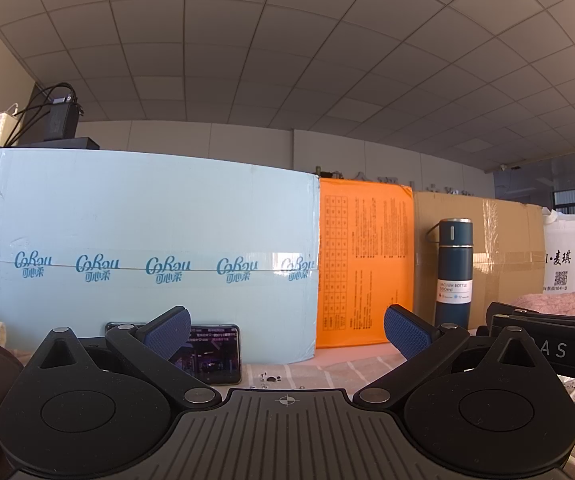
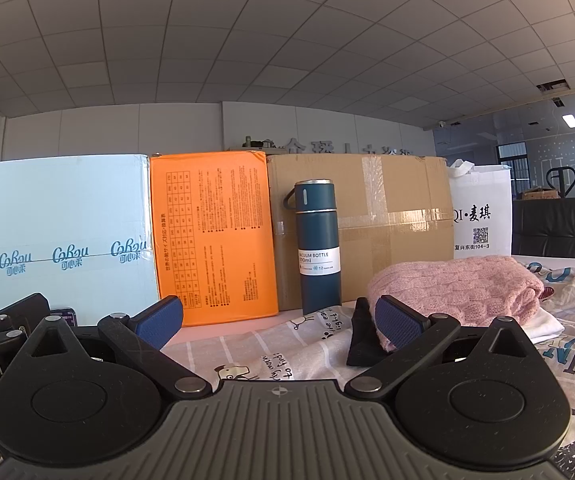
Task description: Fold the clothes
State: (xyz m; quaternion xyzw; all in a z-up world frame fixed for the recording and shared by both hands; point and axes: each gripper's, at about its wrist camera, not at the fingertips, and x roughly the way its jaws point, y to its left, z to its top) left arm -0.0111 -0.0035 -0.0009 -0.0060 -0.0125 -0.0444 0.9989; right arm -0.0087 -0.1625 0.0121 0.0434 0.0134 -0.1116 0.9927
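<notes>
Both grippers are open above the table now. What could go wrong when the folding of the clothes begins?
The tall vacuum bottle stands upright close behind the pink knitted sweater; dragging the sweater or swinging the right gripper might tip it. The phone lies near the left gripper and could be knocked or snagged in cloth.

Tabletop under printed cloth (image 2: 271,344); on it: pink knit (image 2: 455,288), blue bottle (image 2: 319,248), boxes, phone (image 1: 215,356).

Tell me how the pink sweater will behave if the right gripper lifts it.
The pink sweater looks like thick, soft cable knit, so it will probably flop and unfold. It lies folded on a white garment, which may drag along. The right gripper is open, holding nothing.
</notes>
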